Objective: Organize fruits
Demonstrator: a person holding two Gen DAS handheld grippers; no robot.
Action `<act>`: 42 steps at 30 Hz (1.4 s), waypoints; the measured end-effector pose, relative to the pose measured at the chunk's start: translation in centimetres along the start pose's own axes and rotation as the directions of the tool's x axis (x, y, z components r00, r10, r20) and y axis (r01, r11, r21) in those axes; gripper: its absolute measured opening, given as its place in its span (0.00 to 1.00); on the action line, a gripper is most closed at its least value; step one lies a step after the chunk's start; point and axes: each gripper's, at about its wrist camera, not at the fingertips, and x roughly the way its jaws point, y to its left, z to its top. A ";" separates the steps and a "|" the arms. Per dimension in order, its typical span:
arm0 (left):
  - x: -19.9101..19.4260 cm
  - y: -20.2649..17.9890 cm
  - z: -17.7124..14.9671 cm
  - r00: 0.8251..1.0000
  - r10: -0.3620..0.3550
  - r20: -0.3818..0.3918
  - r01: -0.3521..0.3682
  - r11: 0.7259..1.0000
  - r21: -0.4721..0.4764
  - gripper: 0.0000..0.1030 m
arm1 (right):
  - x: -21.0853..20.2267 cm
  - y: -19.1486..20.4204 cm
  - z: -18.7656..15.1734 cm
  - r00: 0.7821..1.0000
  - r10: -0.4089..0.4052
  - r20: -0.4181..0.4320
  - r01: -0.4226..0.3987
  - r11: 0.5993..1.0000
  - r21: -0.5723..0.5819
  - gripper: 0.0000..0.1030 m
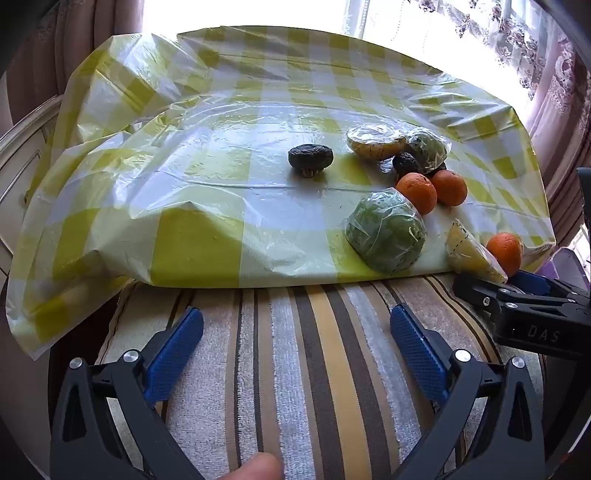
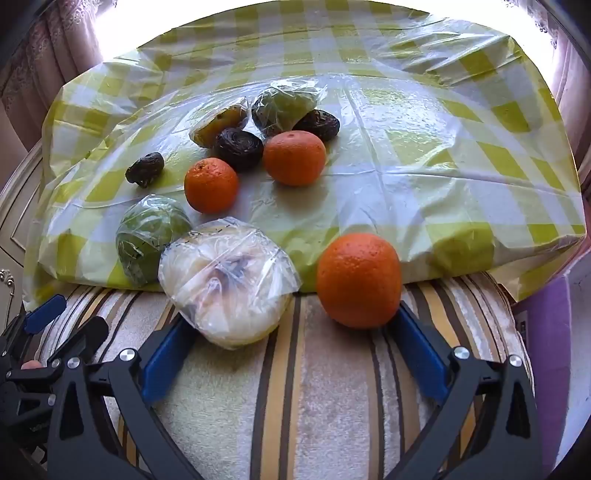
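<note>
Starting step: both grippers, left gripper and right gripper, hung spread wide, empty.
Next move: likely close on near orange, judged.

A table under a yellow-green checked plastic cloth stands before a bright window (glare washes out the panes). Patterned curtains hang at the side. A striped cushion lies nearest, white cabinet left.

A glossy, crinkled plastic tablecloth covers the worktop. Oranges have matt, pebbled skin; clear shiny film wraps the green fruit. Striped seat cloth looks fuzzy.
</note>
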 end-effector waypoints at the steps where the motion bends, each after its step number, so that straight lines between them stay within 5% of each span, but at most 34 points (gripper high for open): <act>1: 0.0 0.0 0.0 1.000 -0.001 0.000 0.001 1.000 0.000 0.96 | 0.0 0.0 -0.1 1.000 0.005 0.000 -0.005 1.000 0.002 0.99; 5: 0.1 0.9 0.1 1.000 -0.027 0.000 0.027 0.999 -0.017 0.96 | 0.1 0.1 -0.1 1.000 -0.017 -0.021 0.017 1.000 -0.009 0.99; 21: -1.4 -1.6 -0.3 0.995 0.064 0.078 -0.066 0.997 0.029 0.94 | -0.1 -0.1 0.1 1.000 0.001 0.002 -0.001 1.000 0.010 0.99; 27: -1.8 -2.1 -0.5 0.996 0.005 0.092 -0.011 0.998 0.059 0.91 | -0.2 -0.4 -0.1 0.999 0.018 0.035 -0.019 1.000 0.012 0.99; 33: -0.4 -1.9 0.0 0.999 -0.026 0.027 0.025 0.999 0.039 0.93 | 0.1 -0.4 0.1 1.000 0.015 0.027 -0.016 1.000 0.014 0.99; 42: -0.3 -2.2 -0.3 0.999 -0.011 0.031 0.010 0.999 0.044 0.94 | 0.0 -0.5 0.2 1.000 0.009 0.030 -0.009 1.000 0.009 0.99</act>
